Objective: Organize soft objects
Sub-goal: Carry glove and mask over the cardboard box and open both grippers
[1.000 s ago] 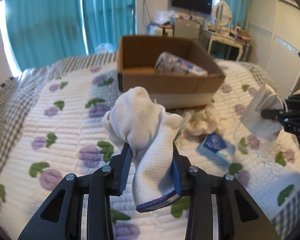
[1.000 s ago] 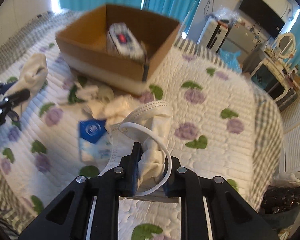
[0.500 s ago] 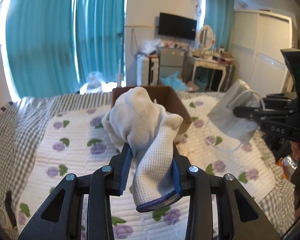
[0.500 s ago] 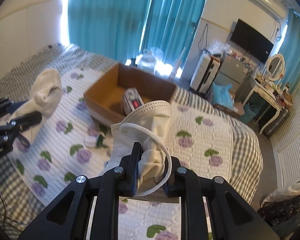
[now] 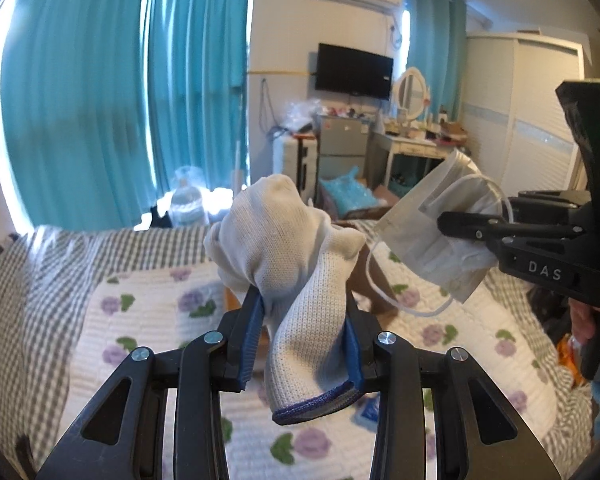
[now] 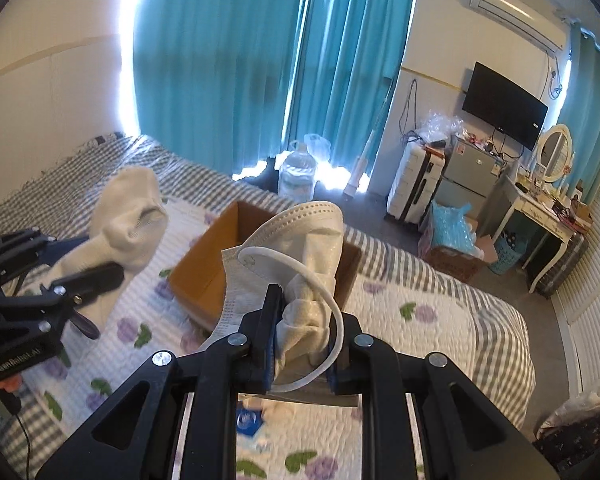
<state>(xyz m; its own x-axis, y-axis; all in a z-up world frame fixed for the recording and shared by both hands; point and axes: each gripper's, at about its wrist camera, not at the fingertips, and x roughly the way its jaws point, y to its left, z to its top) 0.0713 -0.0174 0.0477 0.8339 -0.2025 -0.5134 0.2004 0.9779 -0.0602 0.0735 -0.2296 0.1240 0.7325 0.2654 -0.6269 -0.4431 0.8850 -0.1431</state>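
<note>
Left gripper (image 5: 302, 320) clamped on one white sock (image 5: 288, 256), frame centre. Right gripper (image 6: 302, 328) clamped on one face mask (image 6: 296, 248). One cardboard box (image 6: 204, 264) on bed (image 6: 420, 312) behind.

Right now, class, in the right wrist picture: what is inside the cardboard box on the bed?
Only a strip of bare brown inner wall of the cardboard box shows. The face mask clamped in the right gripper covers the rest, so any contents cannot be seen.
</note>
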